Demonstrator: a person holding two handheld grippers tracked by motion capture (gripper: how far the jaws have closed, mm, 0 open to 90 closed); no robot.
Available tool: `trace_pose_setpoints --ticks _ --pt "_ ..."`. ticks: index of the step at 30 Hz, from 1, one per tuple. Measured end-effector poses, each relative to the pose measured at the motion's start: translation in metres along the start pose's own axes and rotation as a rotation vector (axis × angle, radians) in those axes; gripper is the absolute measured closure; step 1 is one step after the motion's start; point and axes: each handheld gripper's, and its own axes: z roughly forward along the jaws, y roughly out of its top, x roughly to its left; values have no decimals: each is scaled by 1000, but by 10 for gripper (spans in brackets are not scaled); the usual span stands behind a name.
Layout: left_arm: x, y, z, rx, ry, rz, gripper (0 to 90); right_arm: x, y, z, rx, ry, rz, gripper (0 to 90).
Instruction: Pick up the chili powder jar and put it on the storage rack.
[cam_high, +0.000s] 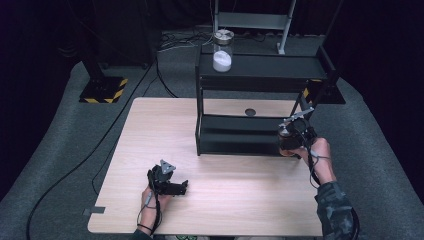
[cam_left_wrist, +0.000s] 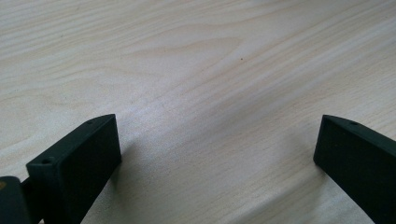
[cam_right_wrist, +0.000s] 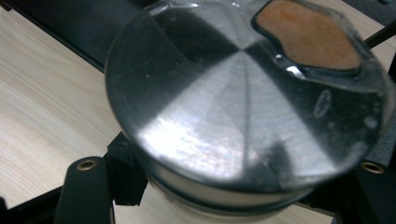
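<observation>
Currently the right tool (cam_high: 289, 142) is clamped on a jar (cam_high: 286, 141) with brown contents, held just off the right front corner of the black shelf unit (cam_high: 260, 75), level with its lower shelf and above the desk (cam_high: 220, 200). In the right gripper view the jar's shiny metal lid (cam_right_wrist: 243, 107) sits close to the camera, with a clear window in it showing orange-brown powder (cam_right_wrist: 306, 32); the jaws flank the jar below the lid. Jar looks roughly upright in the high view.

Left tool (cam_high: 170, 186) rests low on the desk near the front edge, well apart from the jar. Its jaws stand wide with bare wood grain between them, nothing gripped.

A second jar (cam_high: 222, 50), with white contents and a similar metal lid, stands upright on the top shelf near its left end.
</observation>
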Motion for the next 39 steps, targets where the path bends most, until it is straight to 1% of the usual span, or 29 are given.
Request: trace_pose_setpoints --ticks 2,11,19,31,39 --pt "0 0 0 0 0 0 0 -1 2 -3 4 -4 2 312" --pt "0 0 0 0 0 0 0 -4 6 -14 -15 -21 -5 312" --pt "0 0 0 0 0 0 1 -6 10 -23 -21 -28 -6 312" --pt "0 0 0 0 0 0 0 -7 23 -38 -29 -57 -27 312" --pt "0 0 0 0 0 0 1 -8 30 -44 -31 -67 -26 312"
